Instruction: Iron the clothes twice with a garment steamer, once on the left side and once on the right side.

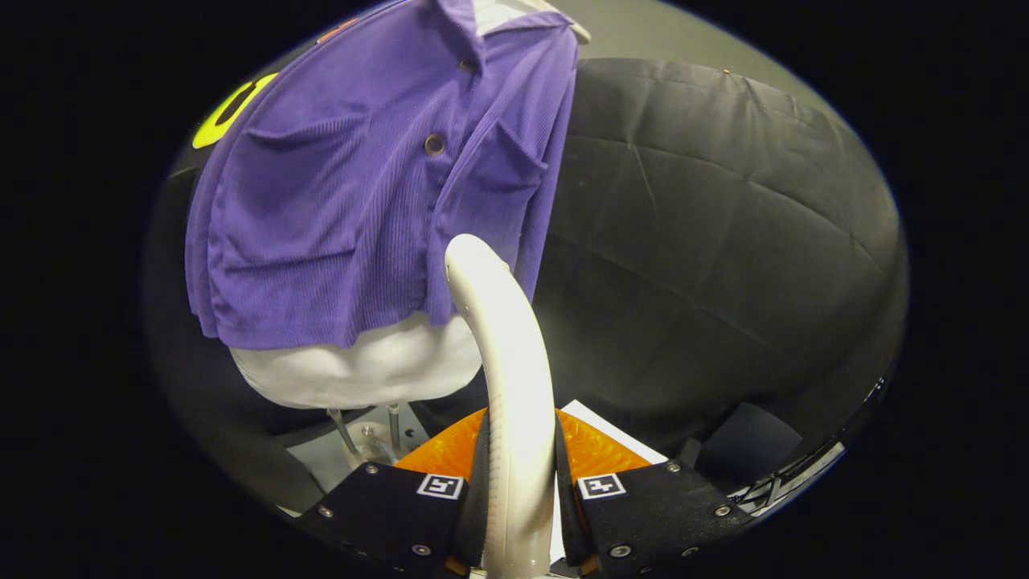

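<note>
Steamer handle (514,402), pale and curved, sits clamped between our gripper (518,490) fingers, which press on it from both sides, and its tip reaches the lower hem of the purple shirt (362,185). We see the shirt draped on a white dress form (362,374) ahead, with bare black cloth wall (723,241) past the shirt's side edge.
</note>
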`<action>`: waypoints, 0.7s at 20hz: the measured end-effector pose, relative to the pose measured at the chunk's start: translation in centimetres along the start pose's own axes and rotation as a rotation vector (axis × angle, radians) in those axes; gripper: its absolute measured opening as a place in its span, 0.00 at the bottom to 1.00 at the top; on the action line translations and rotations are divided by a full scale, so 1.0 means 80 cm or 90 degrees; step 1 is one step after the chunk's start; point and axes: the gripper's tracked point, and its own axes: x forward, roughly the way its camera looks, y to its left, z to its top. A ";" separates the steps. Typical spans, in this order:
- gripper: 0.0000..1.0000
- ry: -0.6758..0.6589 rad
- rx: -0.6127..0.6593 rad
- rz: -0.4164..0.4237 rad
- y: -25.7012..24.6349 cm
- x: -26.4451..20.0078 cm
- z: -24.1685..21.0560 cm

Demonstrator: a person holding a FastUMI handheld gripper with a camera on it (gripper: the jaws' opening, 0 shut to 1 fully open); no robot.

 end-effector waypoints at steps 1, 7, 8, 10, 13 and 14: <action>0.37 -0.018 0.005 0.001 -0.012 -0.018 0.012; 0.37 -0.120 0.034 0.036 -0.056 -0.135 0.071; 0.37 -0.135 0.041 0.046 -0.060 -0.155 0.078; 0.37 -0.162 0.054 0.073 -0.070 -0.191 0.089; 0.37 -0.214 0.063 0.124 -0.084 -0.250 0.111; 0.37 -0.222 0.060 0.135 -0.090 -0.277 0.115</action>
